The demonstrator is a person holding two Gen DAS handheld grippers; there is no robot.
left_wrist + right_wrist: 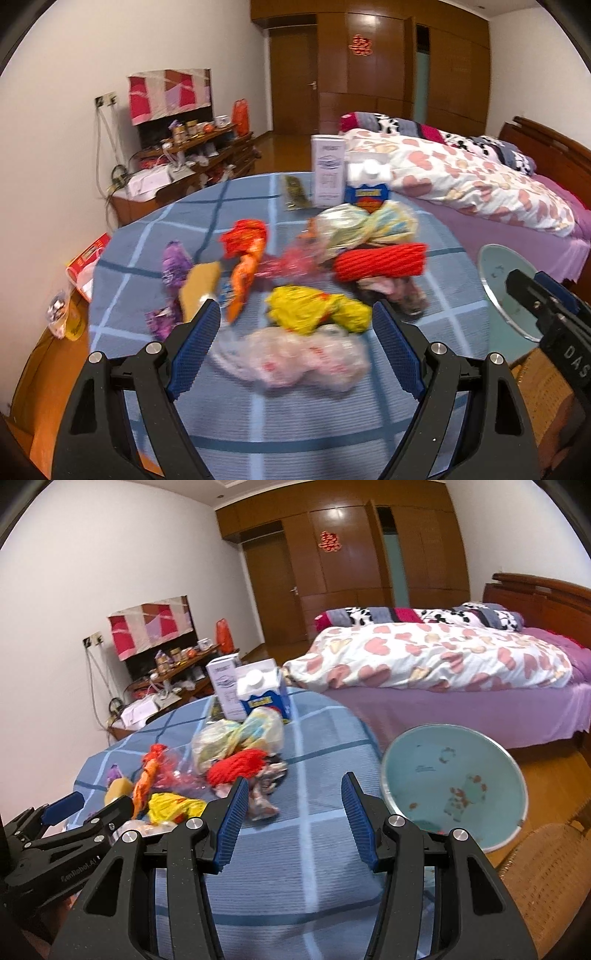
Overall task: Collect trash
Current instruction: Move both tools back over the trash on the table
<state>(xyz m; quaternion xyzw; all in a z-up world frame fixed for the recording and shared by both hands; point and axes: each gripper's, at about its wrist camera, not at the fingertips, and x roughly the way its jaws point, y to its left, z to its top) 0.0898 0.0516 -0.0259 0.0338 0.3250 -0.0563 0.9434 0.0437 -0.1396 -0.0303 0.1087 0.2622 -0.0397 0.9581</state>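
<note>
Covering the table: a blue checked cloth (332,424) lay under all the trash.
Bed: a bed (461,709) with a heart-print quilt stood beyond the table, well apart from both grippers.
Basin: a pale blue basin (454,775) sat just off the table's right edge, beside a wicker seat (546,867).
Left gripper: the left gripper (293,321) was spread wide and held nothing; the yellow wrapper and the clear bag lay between its fingertips in the left wrist view.
Right gripper: the right gripper (293,788) was also spread wide and empty, above bare cloth, with the basin just to its right.
Cartons: a white box (328,173) and a blue-and-white carton (367,184) stood upright at the far edge.
Clear bag: a crumpled clear plastic bag (295,358) lay nearest the left gripper.
Red roll: a red ribbed roll (380,264) rested mid-pile.
Yellow wrapper: a yellow wrapper (314,310) lay just beyond the clear bag.
Orange wrapper: an orange wrapper (245,258) lay left of centre.
Purple wrapper: a purple wrapper (173,266) lay farthest left.
</note>
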